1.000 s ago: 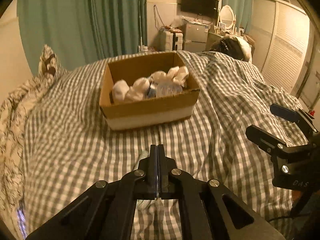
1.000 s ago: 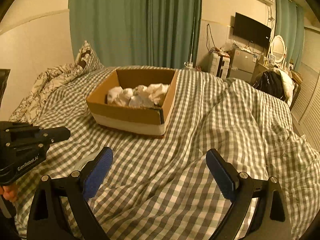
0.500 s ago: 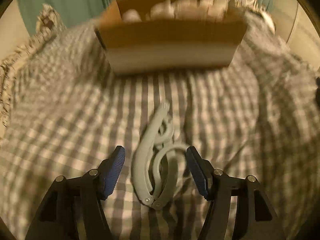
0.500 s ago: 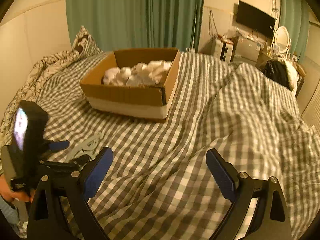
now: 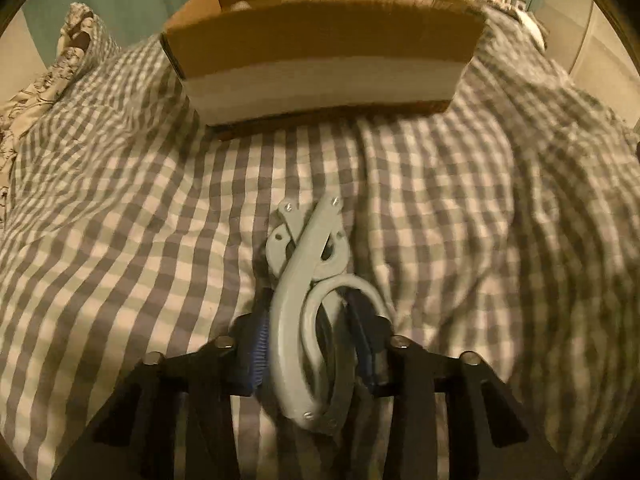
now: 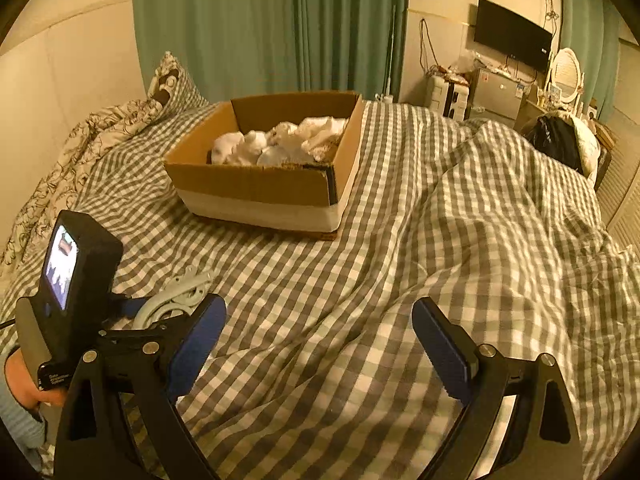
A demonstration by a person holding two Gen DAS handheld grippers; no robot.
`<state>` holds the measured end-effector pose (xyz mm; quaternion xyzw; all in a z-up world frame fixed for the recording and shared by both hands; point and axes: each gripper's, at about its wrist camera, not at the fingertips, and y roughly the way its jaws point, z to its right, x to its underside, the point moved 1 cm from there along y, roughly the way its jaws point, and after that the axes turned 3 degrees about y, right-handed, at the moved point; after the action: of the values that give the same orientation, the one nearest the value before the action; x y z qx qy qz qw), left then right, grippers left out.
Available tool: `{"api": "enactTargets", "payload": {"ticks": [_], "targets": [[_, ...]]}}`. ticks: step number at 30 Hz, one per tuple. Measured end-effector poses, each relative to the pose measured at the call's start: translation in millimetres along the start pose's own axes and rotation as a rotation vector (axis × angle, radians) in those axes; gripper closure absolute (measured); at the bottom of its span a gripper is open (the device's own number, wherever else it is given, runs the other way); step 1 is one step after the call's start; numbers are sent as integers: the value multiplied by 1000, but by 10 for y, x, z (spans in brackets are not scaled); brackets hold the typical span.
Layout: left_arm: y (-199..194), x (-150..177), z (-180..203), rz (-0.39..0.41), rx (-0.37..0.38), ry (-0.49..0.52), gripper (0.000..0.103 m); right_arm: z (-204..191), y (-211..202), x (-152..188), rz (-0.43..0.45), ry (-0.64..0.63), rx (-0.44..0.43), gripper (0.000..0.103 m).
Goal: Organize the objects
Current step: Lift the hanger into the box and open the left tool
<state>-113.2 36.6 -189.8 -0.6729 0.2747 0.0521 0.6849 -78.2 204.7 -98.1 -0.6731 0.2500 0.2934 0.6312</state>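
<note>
A grey plastic folding hanger (image 5: pixel 308 304) lies on the checked bedspread; it also shows in the right wrist view (image 6: pixel 176 294). My left gripper (image 5: pixel 310 344) is closed around its lower loop, blue pads (image 5: pixel 258 344) pressing both sides. A cardboard box (image 5: pixel 320 56) holding white rolled socks (image 6: pixel 280 144) stands farther up the bed (image 6: pixel 276 184). My right gripper (image 6: pixel 320 344) is open and empty, low over the bedspread to the right of the left gripper's body (image 6: pixel 76 280).
A patterned pillow (image 6: pixel 168 84) and a floral blanket (image 6: pixel 72 152) lie at the left edge. Green curtains (image 6: pixel 260 28), a TV (image 6: pixel 512 38), a small fridge (image 6: pixel 496 94) and a mirror (image 6: pixel 566 76) stand beyond the bed. The duvet (image 6: pixel 500 208) bunches up on the right.
My left gripper, shut a second ago, opened, dropped down over the hanger and has closed on it. My right gripper has stayed open and nearly still.
</note>
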Motion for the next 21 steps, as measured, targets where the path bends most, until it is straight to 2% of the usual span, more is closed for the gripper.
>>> {"api": "enactTargets", "payload": {"ticks": [3, 7, 11, 16, 21], "targets": [[-281, -29, 18, 45, 60, -16, 94, -15, -121, -19, 25, -6, 2, 8], [-566, -130, 78, 117, 33, 13, 95, -27, -287, -83, 63, -8, 0, 8], [-896, -303, 34, 194, 47, 9, 95, -39, -404, -196, 97, -15, -11, 8], [-1235, -676, 36, 282, 60, 20, 95, -60, -489, -519, 152, -31, -27, 8], [-1445, -1252, -56, 357, 58, 3, 95, -72, -515, -1020, 223, -32, -46, 8]]}}
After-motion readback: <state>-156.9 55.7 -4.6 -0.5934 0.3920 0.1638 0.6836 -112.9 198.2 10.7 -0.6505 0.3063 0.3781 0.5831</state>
